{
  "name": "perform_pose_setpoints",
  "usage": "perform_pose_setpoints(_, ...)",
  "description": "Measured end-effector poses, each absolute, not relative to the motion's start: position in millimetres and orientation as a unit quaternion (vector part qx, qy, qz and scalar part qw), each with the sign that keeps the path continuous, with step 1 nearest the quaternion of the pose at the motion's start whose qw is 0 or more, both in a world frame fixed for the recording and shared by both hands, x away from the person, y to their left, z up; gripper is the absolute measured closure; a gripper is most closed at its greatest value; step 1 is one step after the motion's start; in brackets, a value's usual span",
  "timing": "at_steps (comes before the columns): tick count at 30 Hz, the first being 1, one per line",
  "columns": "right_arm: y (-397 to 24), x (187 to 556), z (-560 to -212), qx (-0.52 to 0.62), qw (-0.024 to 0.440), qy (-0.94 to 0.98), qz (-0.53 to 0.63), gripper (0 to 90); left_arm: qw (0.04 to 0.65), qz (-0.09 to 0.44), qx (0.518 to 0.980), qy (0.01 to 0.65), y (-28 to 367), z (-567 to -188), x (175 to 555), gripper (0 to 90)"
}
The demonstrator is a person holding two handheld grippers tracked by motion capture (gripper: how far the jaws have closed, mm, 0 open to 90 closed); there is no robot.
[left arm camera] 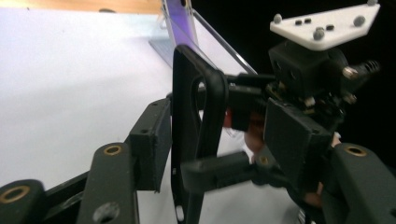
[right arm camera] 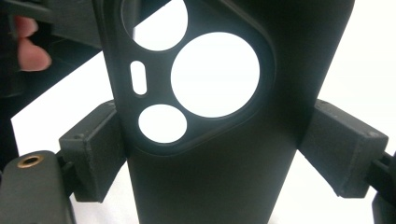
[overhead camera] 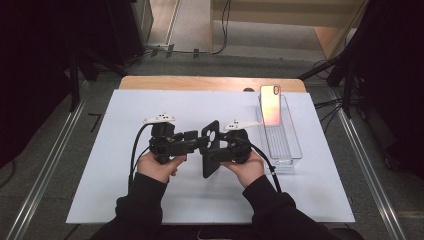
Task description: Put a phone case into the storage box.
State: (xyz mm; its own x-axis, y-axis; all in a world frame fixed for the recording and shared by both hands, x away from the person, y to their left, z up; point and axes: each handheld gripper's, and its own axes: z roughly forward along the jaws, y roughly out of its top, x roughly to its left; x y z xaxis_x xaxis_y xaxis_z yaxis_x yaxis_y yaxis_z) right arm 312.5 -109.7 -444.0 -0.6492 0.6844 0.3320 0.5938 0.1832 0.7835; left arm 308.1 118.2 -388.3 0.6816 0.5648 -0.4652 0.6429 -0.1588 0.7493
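Note:
A black phone case (overhead camera: 211, 150) with round camera cut-outs hangs upright over the white mat between my two grippers. My right gripper (overhead camera: 216, 151) is shut on it: in the right gripper view its pads (right arm camera: 93, 154) press both long edges of the case (right arm camera: 210, 186) just below the cut-outs. My left gripper (overhead camera: 198, 141) reaches in from the left and stands open. In the left gripper view the case (left arm camera: 187, 121) is edge-on between its jaws, close beside the left pad (left arm camera: 147, 140), with the other jaw well clear of it.
A phone (overhead camera: 270, 105) with a shiny pinkish back leans upright at the far end of a clear plastic tray (overhead camera: 287, 150) at the right. The white mat (overhead camera: 150, 195) covers a wooden table (overhead camera: 200, 82). Dark stands and cables ring the table.

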Motion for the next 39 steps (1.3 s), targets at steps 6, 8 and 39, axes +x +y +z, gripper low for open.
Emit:
perform_pose_setpoints(6,-115.7,314.7,-442.6,0.423,0.053,0.766,0.481,11.8,0.495,-0.065,0.77,0.397,124.5,-385.2,309.5,34.8)
perform_pose_setpoints(8,-118.0,315.5,-442.2,0.425,0.056,0.765,0.48,11.8,0.487,-0.067,0.775,0.396,126.8,-385.9,309.7,34.8)
perform_pose_setpoints(39,-135.3,317.2,-424.2,0.42,0.056,0.768,0.48,11.8,0.391,-0.087,0.837,0.372,163.7,-454.1,298.0,28.5)
